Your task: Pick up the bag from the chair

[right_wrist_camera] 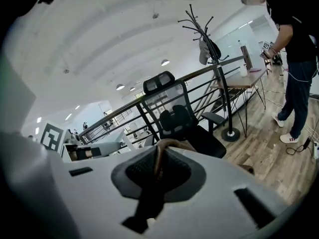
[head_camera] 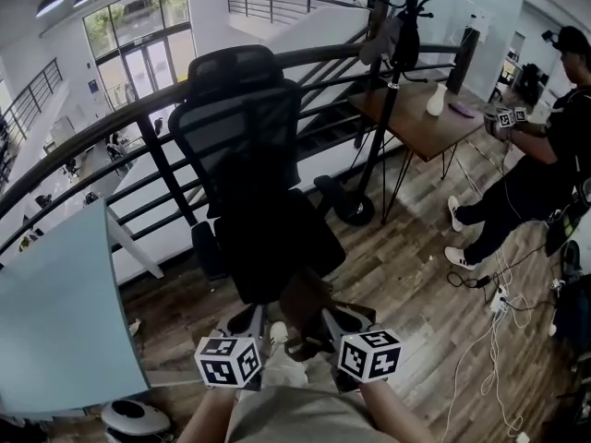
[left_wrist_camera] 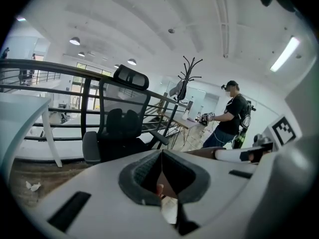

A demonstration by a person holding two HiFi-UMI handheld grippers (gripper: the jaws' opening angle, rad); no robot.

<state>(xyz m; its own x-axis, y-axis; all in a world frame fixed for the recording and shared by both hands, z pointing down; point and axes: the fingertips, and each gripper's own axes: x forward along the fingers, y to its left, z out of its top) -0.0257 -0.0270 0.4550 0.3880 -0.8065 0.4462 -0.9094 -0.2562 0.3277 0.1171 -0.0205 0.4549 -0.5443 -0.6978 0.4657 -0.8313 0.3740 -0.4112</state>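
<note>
My right claw grips the brown bag's strap; my left claw pinches its edge. Judged soft, floppy, light; straps hold best.

The chair is black, its back meshed. Before it, the bag is brown. The left gripper and right gripper are pale grey, their cubes white with black squares. Under the chair, the floor is streaky brown planks. Right of the chair, the desk is reddish brown.
</note>
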